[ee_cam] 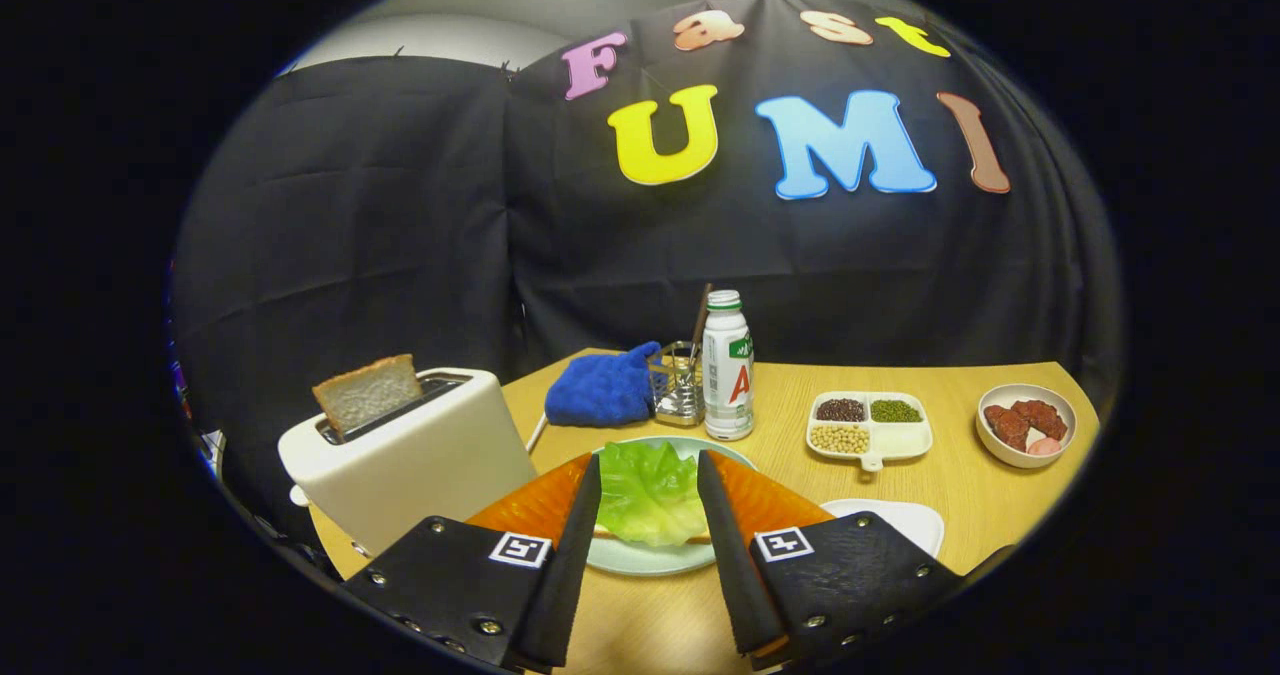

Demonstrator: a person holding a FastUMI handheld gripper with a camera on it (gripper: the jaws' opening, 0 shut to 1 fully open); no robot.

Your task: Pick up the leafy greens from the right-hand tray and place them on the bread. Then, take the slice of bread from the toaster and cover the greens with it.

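On the plate (640, 558), leafy greens (648, 490) cover the bread (600, 532), between the gripper (648, 467) fingers, which stand apart and empty. Left of the plate, a slice (367, 393) stands in the toaster (420, 455); pinch its top edge squarely.

Open tongs (648, 475) flank leafy greens (648, 490).

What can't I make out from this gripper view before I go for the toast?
- Bread under the greens: mostly covered by the leaf; a sliver of edge shows between the open fingers.
- Plate: both sides hidden behind the fingers.
- Toast: lower part sunk in the toaster slot.
- White tray: near part cut off by the right finger.
- Caddy contents: too small to tell.
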